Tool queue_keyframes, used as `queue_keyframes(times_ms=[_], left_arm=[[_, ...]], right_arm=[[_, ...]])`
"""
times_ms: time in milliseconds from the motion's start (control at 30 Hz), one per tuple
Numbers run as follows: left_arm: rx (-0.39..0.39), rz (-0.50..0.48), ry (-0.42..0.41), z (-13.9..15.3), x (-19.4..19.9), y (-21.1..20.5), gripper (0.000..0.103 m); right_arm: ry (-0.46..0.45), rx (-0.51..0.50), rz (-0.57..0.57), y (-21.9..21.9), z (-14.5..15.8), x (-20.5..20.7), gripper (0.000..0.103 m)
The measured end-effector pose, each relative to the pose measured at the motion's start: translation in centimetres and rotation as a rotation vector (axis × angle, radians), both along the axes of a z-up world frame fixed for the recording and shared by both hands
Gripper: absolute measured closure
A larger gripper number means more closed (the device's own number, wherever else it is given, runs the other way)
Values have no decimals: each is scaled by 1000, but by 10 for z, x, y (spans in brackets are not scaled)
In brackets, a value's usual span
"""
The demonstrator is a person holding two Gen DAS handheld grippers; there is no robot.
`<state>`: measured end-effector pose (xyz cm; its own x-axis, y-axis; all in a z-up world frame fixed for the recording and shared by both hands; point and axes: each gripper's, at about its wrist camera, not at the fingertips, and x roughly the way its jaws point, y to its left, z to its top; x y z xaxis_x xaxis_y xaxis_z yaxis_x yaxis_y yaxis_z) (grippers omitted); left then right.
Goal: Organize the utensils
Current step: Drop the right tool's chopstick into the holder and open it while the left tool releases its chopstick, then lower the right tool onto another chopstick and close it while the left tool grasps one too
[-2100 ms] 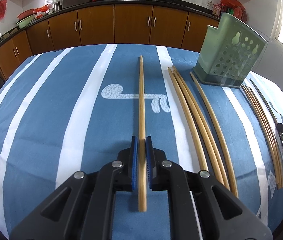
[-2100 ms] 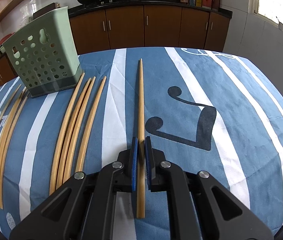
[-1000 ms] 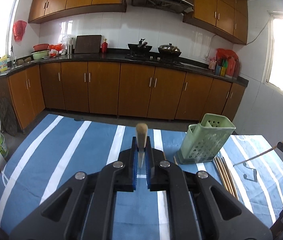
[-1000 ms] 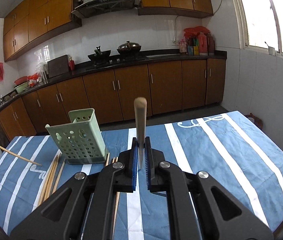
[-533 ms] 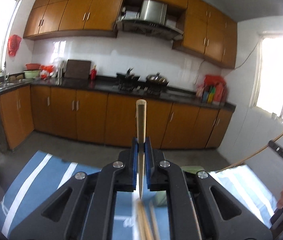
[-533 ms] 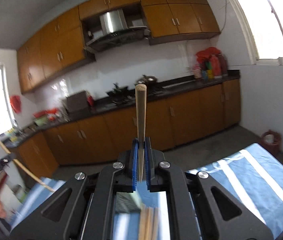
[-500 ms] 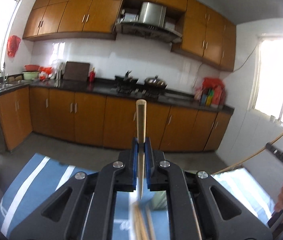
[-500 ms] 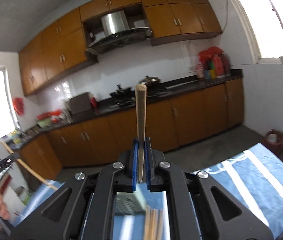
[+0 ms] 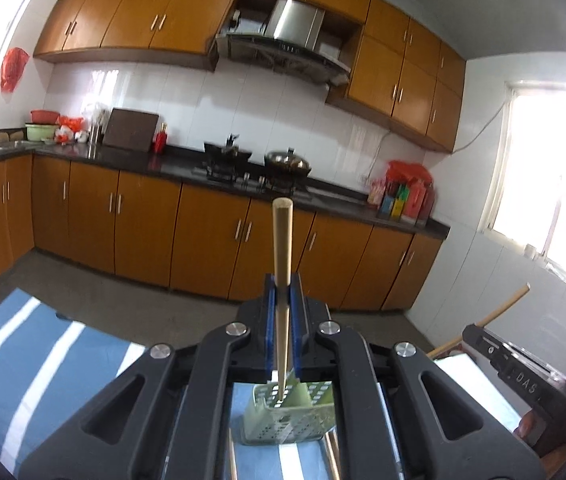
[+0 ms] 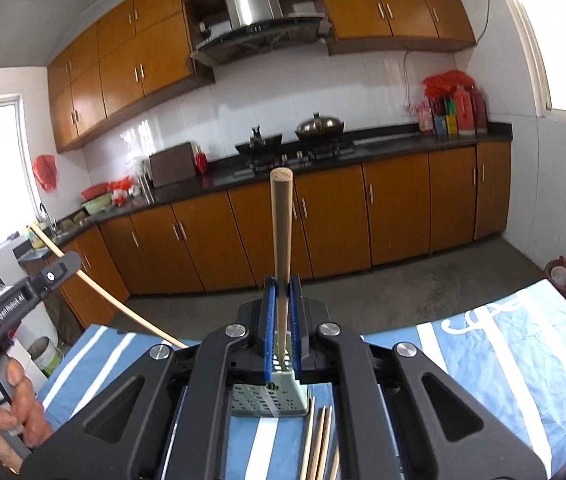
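Observation:
My left gripper is shut on a long wooden chopstick, held upright high above the table; its thin lower tip hangs over the green perforated utensil basket. My right gripper is shut on another wooden chopstick, also upright, with its tip over the same basket. Each gripper shows in the other's view: the right one with its chopstick at the right edge, the left one with its chopstick at the left edge.
Several more chopsticks lie on the blue-and-white striped tablecloth beside the basket. Brown kitchen cabinets and a stove counter stand beyond the table. A hand grips the left tool.
Both grippers lifted their chopsticks off the table, tipped them upright and brought them over the green basket, which now sits beneath both tips.

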<state>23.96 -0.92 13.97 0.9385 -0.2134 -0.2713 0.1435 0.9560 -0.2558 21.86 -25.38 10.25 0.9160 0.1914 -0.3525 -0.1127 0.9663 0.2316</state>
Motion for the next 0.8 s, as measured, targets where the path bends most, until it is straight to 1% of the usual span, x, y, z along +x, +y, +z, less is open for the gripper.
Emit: queue_keyframes(times_ms=[200, 300, 367, 400, 433, 500, 667, 733, 800], left_arm=[[31, 10, 76, -38, 21, -3, 95], [33, 11, 106, -48, 27, -3, 95], [29, 11, 112, -50, 27, 1, 91], [30, 16, 113, -50, 27, 2, 87], [29, 18, 110, -49, 26, 4, 82], [24, 23, 98, -46, 21, 8, 77], [6, 51, 75, -36, -3, 30, 69], [1, 70, 75, -35, -16, 43, 67], [1, 92, 95, -42, -31, 58, 66]], right_arm=[[60, -7, 21, 8, -23, 16, 96], [78, -4, 21, 10, -29, 19, 95], [88, 2, 22, 11, -32, 19, 94], [88, 5, 20, 9, -31, 20, 88], [86, 7, 16, 8, -30, 18, 74], [63, 13, -4, 5, -25, 10, 60], [17, 30, -29, -9, -15, -13, 60], [11, 45, -47, -20, -16, -24, 60], [29, 43, -79, -31, -24, -35, 60]])
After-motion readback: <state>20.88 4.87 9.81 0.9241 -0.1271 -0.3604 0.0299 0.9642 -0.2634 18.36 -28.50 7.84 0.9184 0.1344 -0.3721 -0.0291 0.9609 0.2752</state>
